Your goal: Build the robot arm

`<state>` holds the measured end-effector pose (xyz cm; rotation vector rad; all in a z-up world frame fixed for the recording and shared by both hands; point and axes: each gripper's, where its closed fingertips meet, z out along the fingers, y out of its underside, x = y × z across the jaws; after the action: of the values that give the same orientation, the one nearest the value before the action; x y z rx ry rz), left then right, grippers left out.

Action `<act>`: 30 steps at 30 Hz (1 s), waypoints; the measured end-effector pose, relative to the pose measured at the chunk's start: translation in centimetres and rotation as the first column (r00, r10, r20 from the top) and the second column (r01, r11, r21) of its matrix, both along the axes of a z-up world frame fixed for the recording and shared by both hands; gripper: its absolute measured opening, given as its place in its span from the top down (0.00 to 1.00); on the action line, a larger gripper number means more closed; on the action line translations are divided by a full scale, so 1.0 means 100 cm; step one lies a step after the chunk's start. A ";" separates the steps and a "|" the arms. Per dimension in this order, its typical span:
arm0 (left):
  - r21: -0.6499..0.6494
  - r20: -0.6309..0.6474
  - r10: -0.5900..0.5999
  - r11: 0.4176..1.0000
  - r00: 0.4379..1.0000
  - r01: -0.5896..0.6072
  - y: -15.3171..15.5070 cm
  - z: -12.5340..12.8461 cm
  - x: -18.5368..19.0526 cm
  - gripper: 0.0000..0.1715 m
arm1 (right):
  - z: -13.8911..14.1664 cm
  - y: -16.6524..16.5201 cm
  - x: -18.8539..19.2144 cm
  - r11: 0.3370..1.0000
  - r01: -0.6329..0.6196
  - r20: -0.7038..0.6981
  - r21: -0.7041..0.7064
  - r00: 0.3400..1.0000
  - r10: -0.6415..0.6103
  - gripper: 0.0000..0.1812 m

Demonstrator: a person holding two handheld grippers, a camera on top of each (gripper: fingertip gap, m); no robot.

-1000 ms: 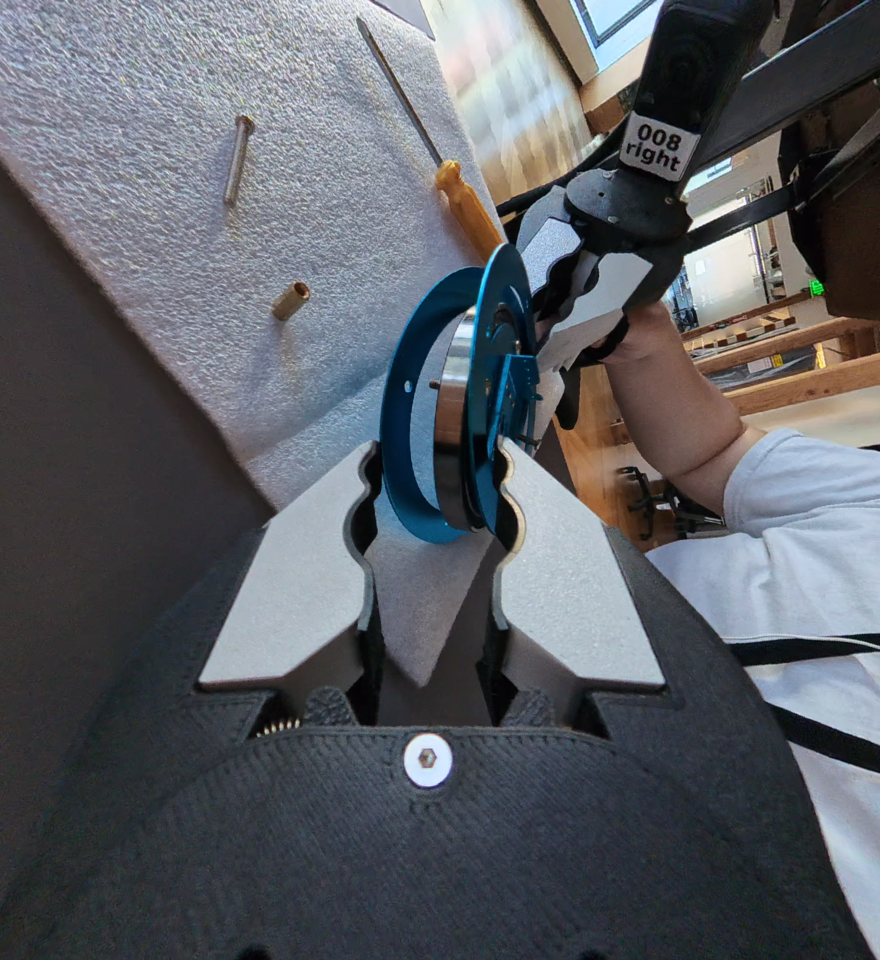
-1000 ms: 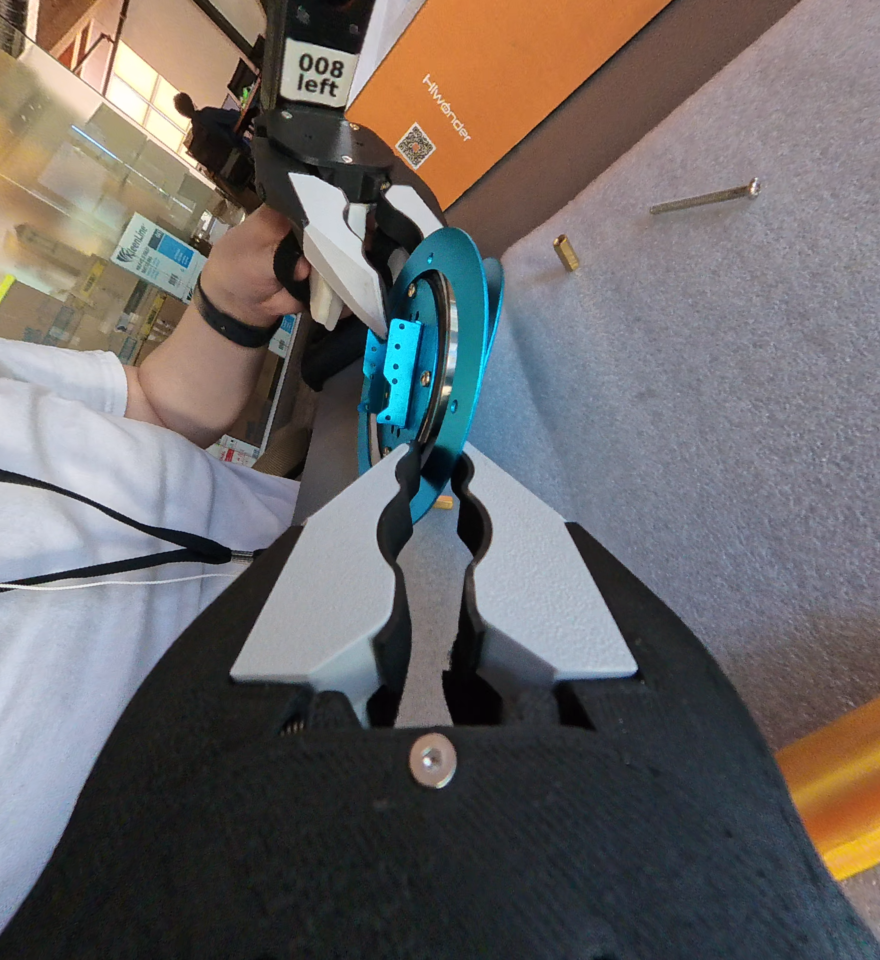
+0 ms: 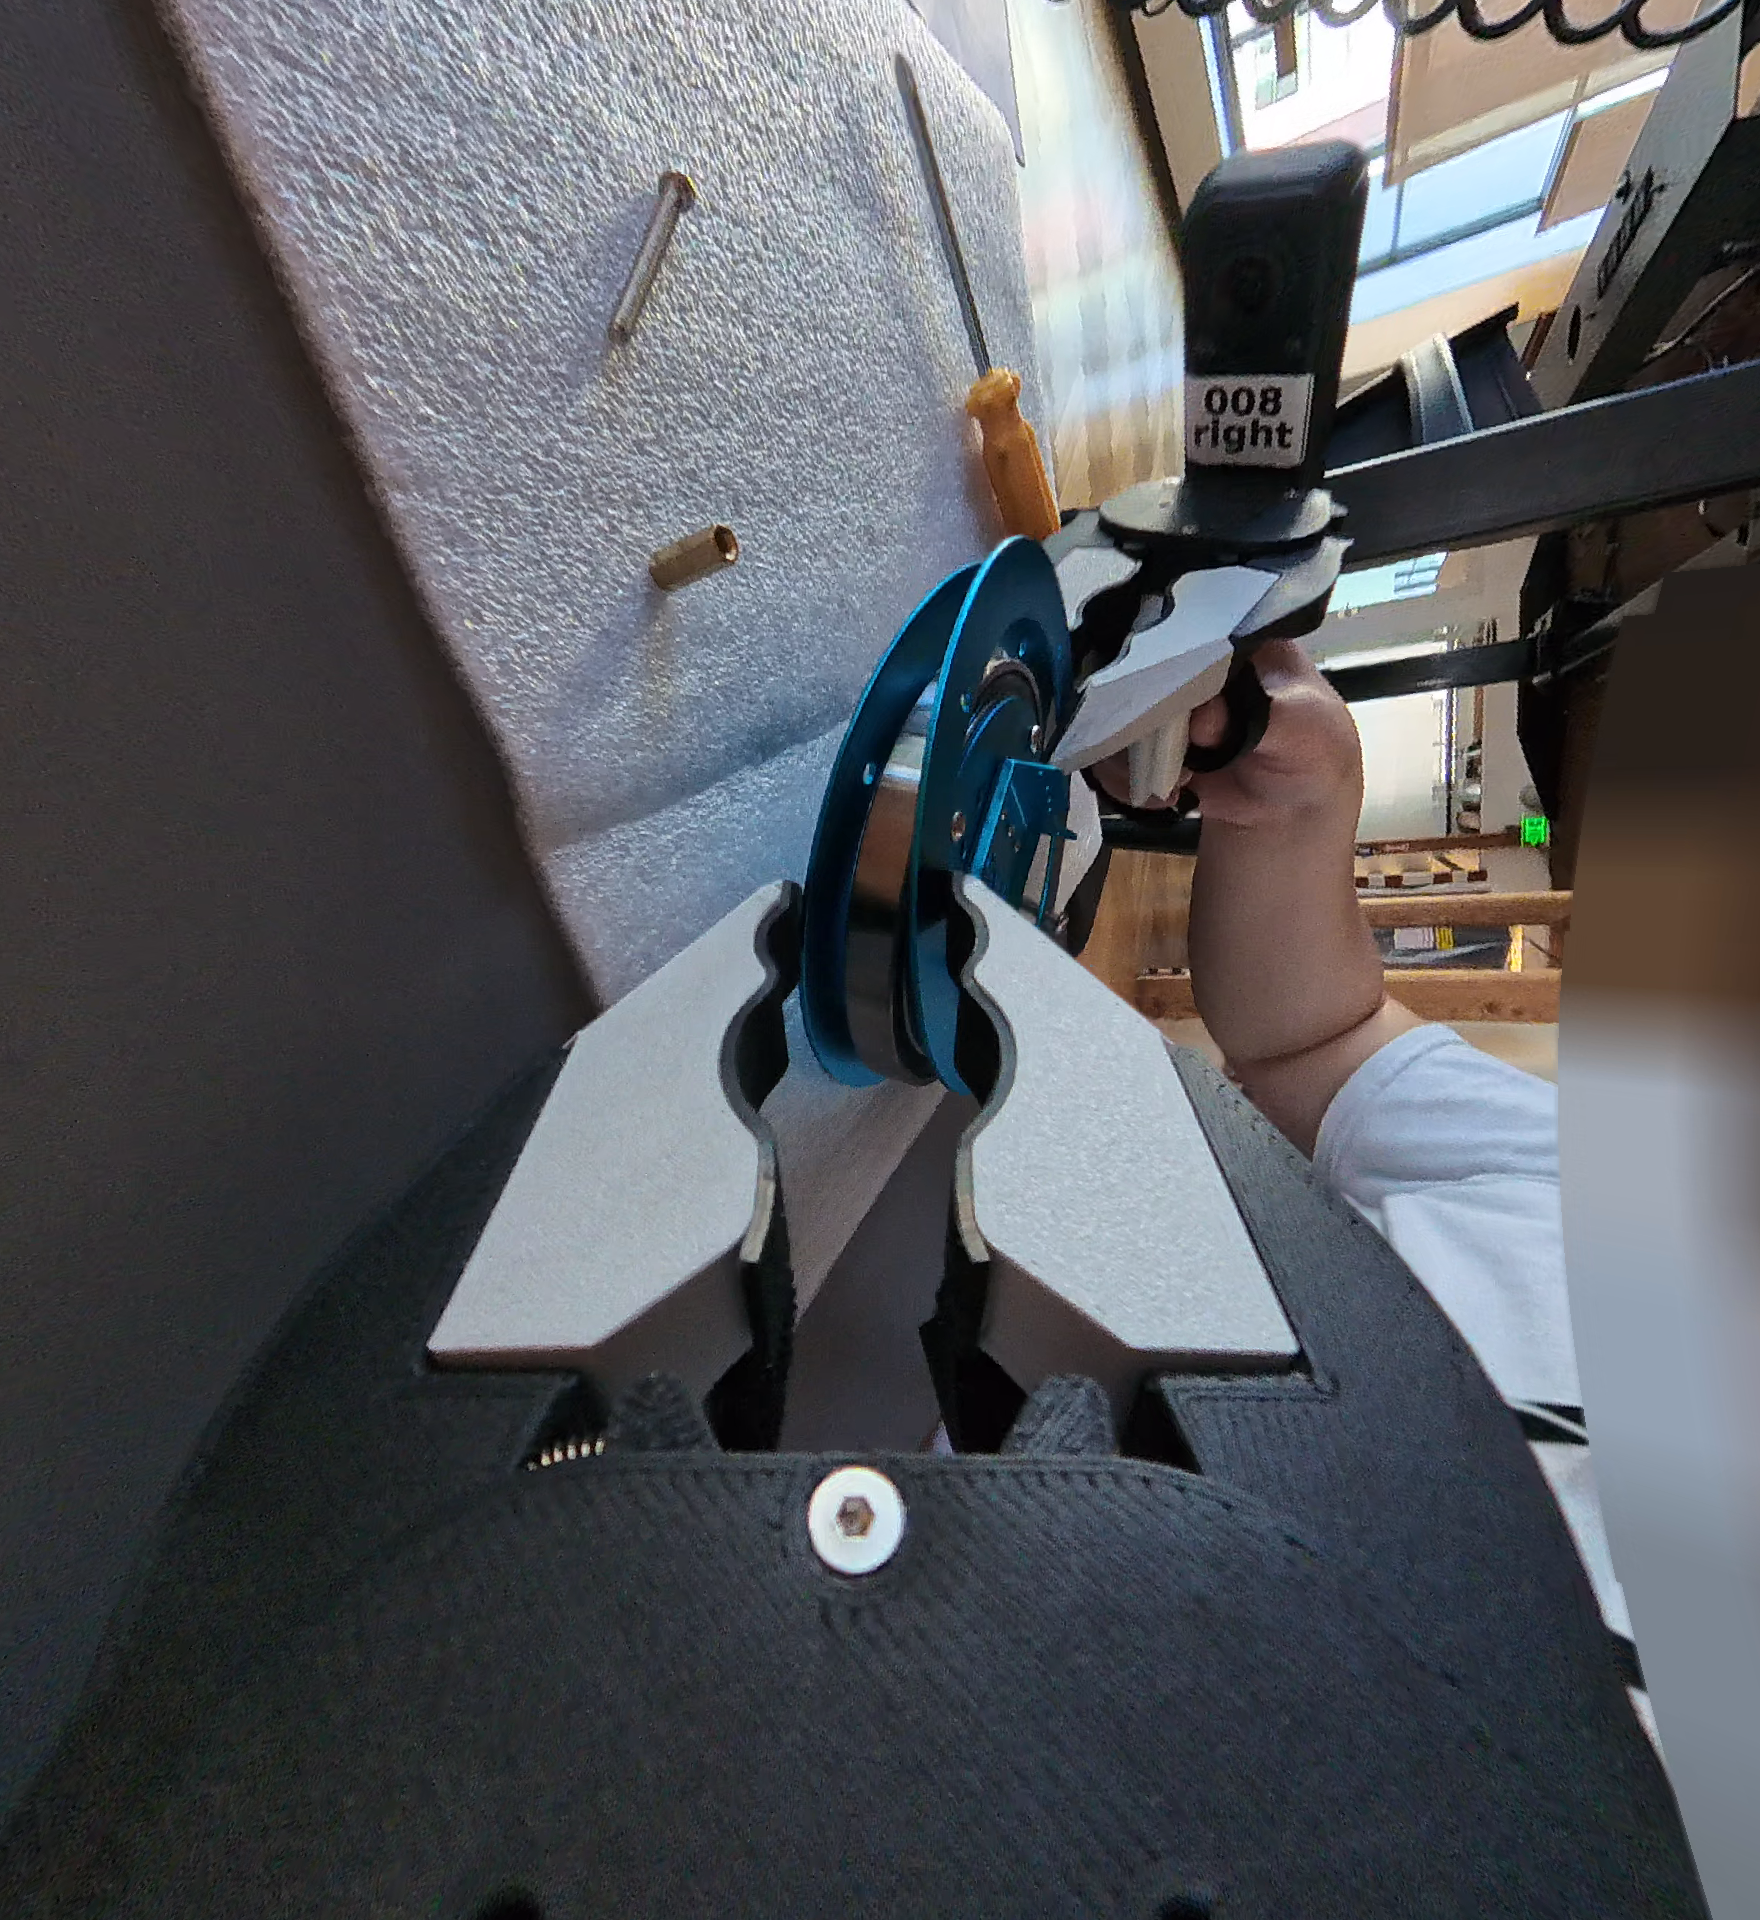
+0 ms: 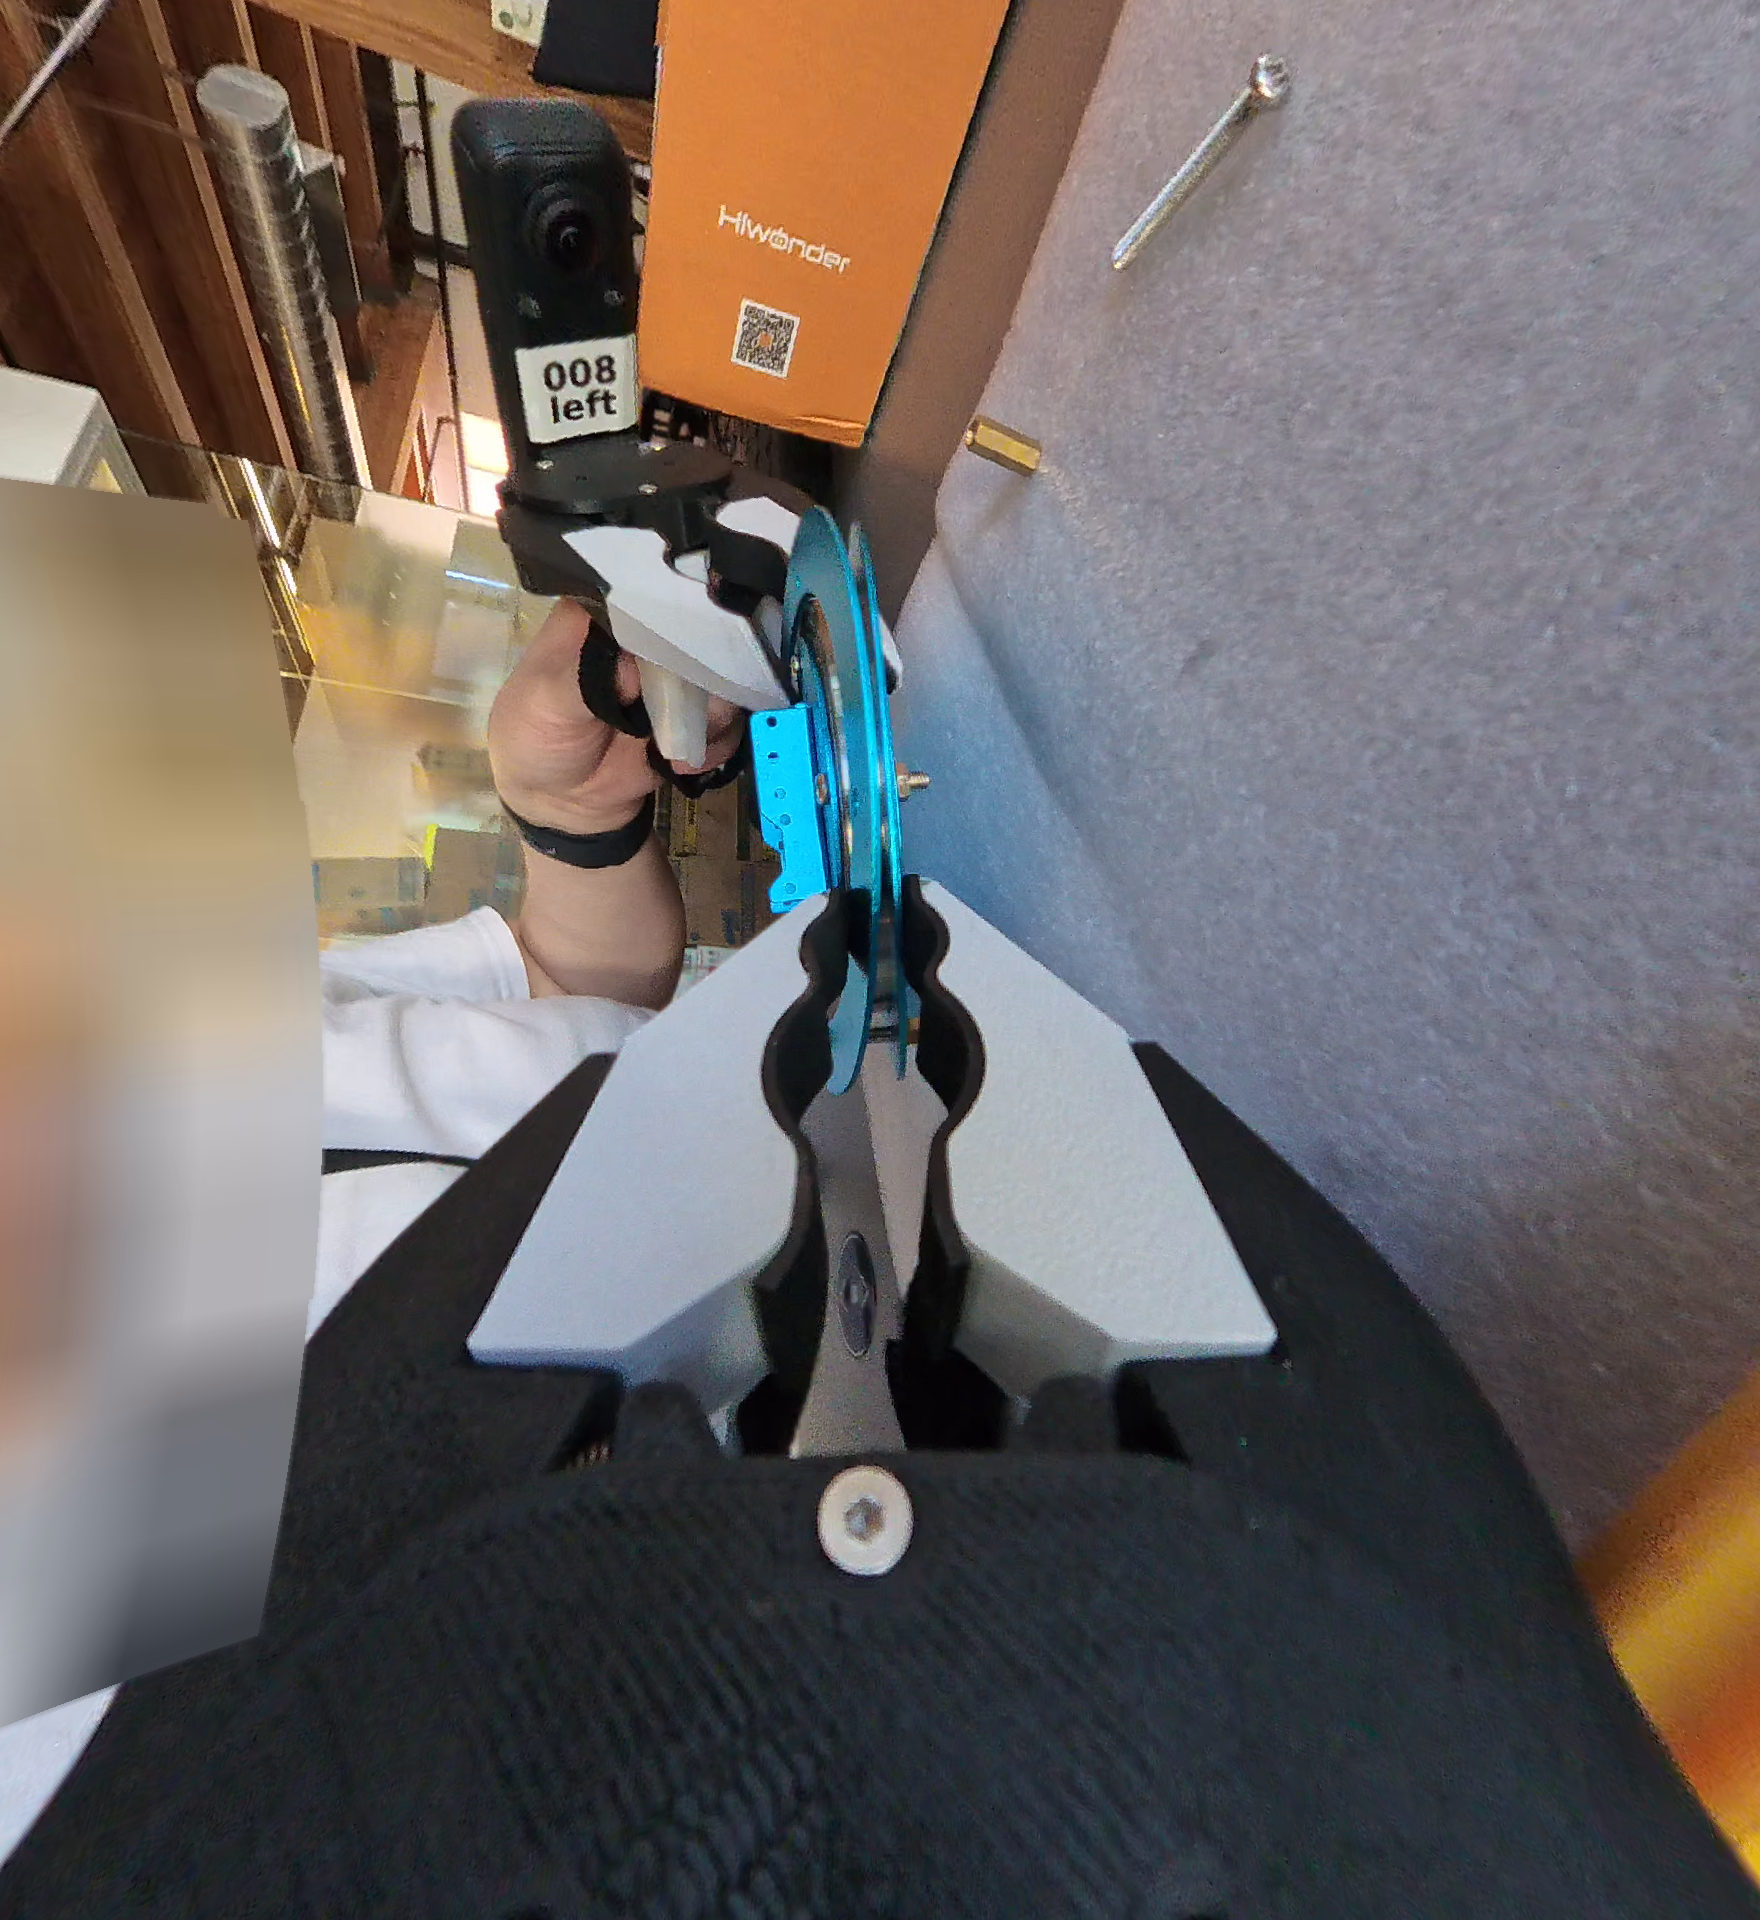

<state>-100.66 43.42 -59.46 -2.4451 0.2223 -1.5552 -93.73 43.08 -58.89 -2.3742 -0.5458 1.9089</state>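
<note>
Both hand-held grippers clamp the blue wheel point(image 3: 917, 831): left hand-held gripper point(image 3: 871, 914) at its 6 o'clock edge, right hand-held gripper point(image 4: 871, 914) opposite. Screwdriver point(image 3: 1001, 457) lies at 12 o'clock.

The disc assembly point(image 3: 933, 821) hangs edge-on above the foam mat point(image 3: 585, 343), caught between the two grippers: the left gripper point(image 3: 871, 935) bites its near rim and the right gripper point(image 3: 1068, 717) meets it from the far side. On the mat behind it lie a long screw point(image 3: 650, 255), a short standoff point(image 3: 694, 556) just below that, and a screwdriver point(image 3: 969, 312) to their right. A box point(image 4: 803, 208) stands beyond the mat's edge.
</note>
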 end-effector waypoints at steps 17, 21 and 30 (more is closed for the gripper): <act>0.110 0.083 -0.216 0.972 0.973 0.207 -0.035 0.007 0.005 0.83 | 0.013 -0.017 0.005 0.911 -0.111 -0.046 0.398 0.989 0.141 0.96; 0.091 0.090 -0.258 0.964 0.962 0.250 -0.042 0.005 0.007 0.83 | 0.012 -0.018 0.006 0.912 -0.108 -0.053 0.397 0.989 0.140 0.96; 0.015 0.100 -0.305 0.952 0.947 0.305 -0.051 -0.002 0.010 0.83 | 0.008 -0.014 0.009 0.935 -0.090 -0.050 0.343 0.992 0.114 0.96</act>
<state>-99.63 38.36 -59.66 -2.4113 0.6080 -1.7955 -92.86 41.65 -58.14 -2.0913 -0.9261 1.7541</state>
